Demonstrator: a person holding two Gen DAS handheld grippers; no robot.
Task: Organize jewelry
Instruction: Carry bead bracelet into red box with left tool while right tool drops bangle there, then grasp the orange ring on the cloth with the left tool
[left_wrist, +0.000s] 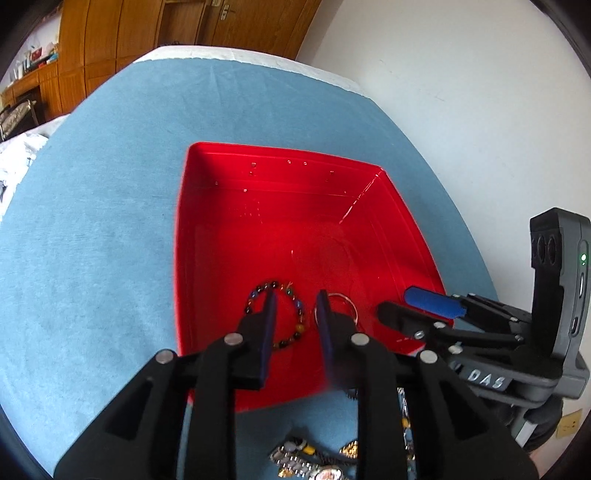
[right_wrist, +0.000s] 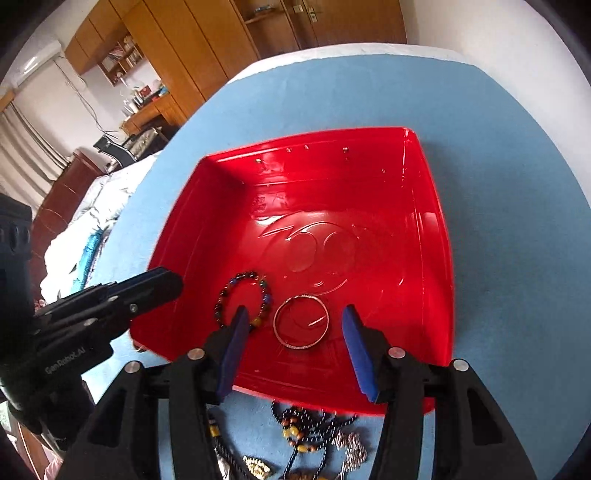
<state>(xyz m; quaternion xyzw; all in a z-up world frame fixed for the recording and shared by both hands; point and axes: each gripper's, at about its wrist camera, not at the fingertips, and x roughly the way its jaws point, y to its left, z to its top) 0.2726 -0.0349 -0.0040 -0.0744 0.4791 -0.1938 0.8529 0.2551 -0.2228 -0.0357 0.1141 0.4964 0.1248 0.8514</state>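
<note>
The left tongs (left_wrist: 295, 297) and right tongs (right_wrist: 293, 314) are both being held released over the red tray (right_wrist: 424, 206). A beaded bracelet (right_wrist: 243, 297) and a metal ring (right_wrist: 301, 321) are lying inside it, side by side, gripped by neither

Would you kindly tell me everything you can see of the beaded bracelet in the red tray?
The beaded bracelet is a closed ring of small round beads, mostly dark and glossy, with some blue, green and amber ones. It lies flat on the floor of the red tray, near its front edge, beside a thin metal bangle without clearly touching it. Neither gripper holds it; finger tips partly hide it in both views.
</note>
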